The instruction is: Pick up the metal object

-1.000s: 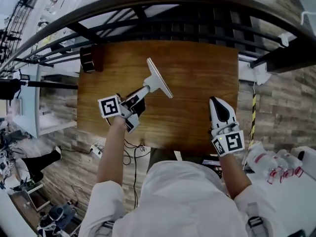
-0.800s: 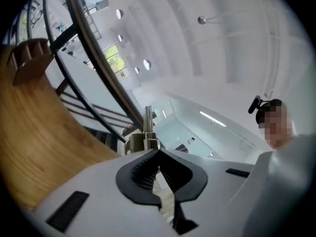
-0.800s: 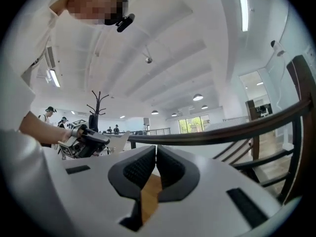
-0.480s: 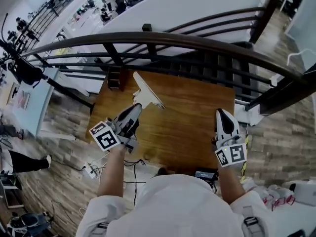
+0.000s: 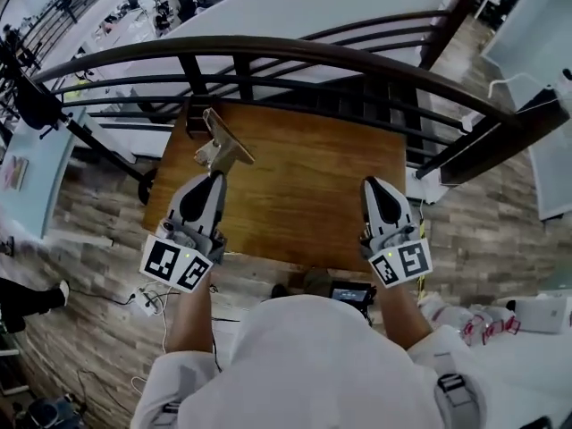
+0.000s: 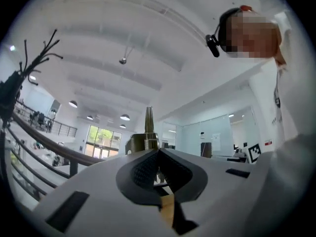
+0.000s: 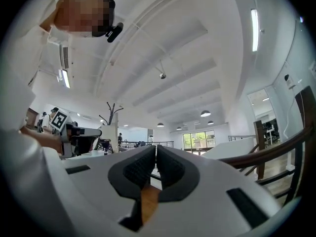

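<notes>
The metal object (image 5: 222,141), a flat silver plate on a short stem, is held up over the far left of the wooden table (image 5: 313,186). My left gripper (image 5: 213,177) is shut on its stem. In the left gripper view the stem and the plate's thin edge (image 6: 147,132) stick up past the closed jaws, and that gripper (image 6: 158,153) points up at the ceiling. My right gripper (image 5: 372,184) hovers over the table's right near edge, shut, with nothing between its pads. The right gripper view also shows that gripper (image 7: 155,151) aimed upward.
A dark curved railing (image 5: 295,52) runs just beyond the table's far edge. A small dark box (image 5: 192,120) sits at the table's far left corner, close to the held object. Plank floor with cables lies to the left and right.
The left gripper has lifted the metal object off the table's middle and carried it toward the far left. Both grippers have tipped upward, and the head view has swung.
</notes>
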A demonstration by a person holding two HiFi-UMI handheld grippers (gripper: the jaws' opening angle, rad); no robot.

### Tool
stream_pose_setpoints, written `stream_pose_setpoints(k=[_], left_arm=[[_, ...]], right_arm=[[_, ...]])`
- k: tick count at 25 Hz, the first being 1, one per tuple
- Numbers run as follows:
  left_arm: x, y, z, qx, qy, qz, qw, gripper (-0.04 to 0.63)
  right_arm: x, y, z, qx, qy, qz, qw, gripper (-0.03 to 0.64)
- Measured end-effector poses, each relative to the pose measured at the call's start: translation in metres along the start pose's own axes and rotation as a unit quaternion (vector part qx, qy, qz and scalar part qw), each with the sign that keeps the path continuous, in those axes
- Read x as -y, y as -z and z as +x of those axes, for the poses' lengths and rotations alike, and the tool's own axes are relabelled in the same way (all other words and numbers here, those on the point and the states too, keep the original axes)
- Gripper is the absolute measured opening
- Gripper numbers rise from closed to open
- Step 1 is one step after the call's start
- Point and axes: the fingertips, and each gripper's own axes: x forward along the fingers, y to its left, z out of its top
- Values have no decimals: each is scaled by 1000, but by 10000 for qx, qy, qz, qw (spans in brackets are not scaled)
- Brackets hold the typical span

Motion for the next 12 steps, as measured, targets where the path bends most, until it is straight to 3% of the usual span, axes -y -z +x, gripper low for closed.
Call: stream_pose_setpoints(k=[6,12], left_arm=[[25,-3,-55,191,-428,911,9947,17],[24,13,-81,283,-696,1139,9906,17]], right_arm=[[-43,-3,-40,-221,156,-117,9996,25],[-54,18,-55,-638,473,-142,9967,25]])
